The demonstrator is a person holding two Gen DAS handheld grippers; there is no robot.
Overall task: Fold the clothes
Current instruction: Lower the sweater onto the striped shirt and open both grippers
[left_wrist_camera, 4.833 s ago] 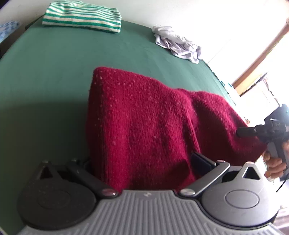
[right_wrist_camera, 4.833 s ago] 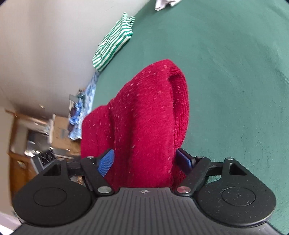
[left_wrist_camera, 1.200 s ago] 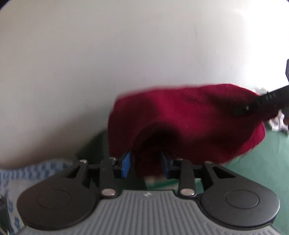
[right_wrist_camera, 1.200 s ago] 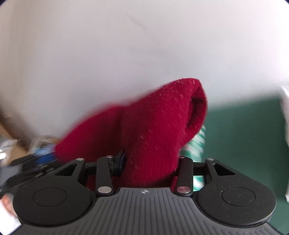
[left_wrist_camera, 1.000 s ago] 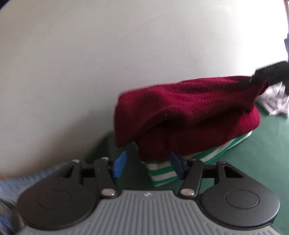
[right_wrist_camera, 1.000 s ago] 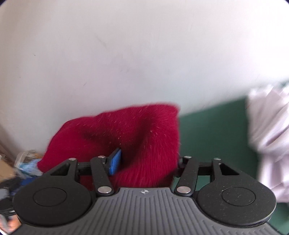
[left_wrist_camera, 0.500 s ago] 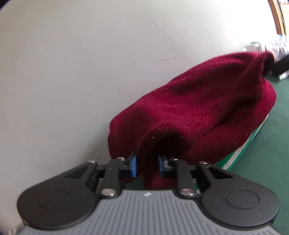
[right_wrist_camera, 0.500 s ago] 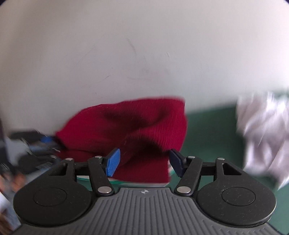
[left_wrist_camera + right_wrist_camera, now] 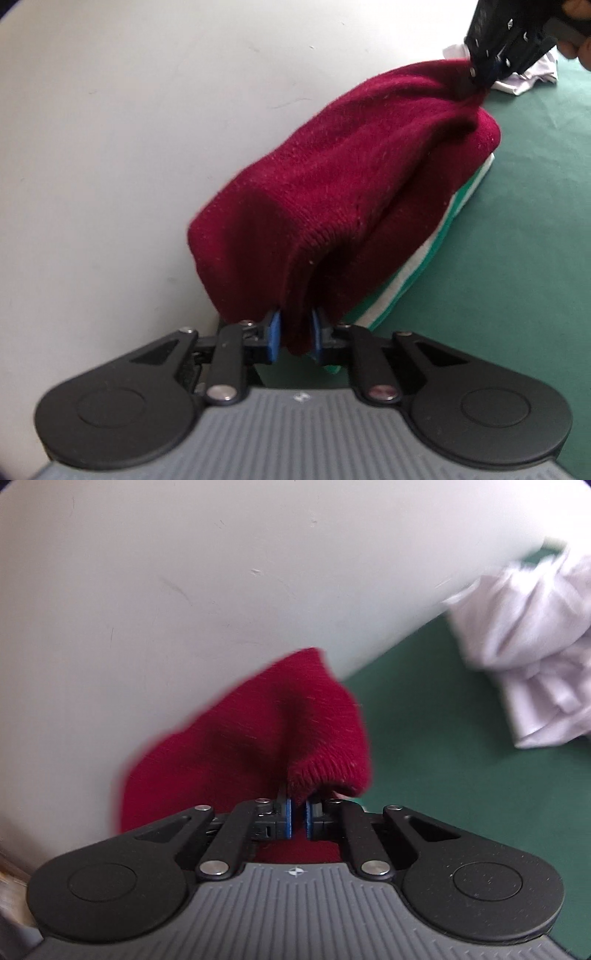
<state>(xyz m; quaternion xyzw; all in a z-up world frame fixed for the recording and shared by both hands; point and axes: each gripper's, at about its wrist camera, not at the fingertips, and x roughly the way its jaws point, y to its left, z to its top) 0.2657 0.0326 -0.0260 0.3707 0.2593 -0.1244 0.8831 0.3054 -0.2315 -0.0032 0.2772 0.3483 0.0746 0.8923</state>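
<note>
Against the wall, red sweater (image 9: 351, 192) hiding most of striped shirt (image 9: 417, 258), both jaws closing on its corners.

Two wrist fisheyes, each sighting close along its own fingers toward the pale wall, sharing the folded dark-red knitted garment (image 9: 354, 192) (image 9: 258, 734) on green tabletop (image 9: 517, 240) (image 9: 436, 738).

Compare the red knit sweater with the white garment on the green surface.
The red knit sweater is folded and lies on a green-and-white striped garment; the white garment is crumpled, directly on the green surface. Both tongs pinch the sweater; nothing holds the white one. Both lie near the wall.
</note>
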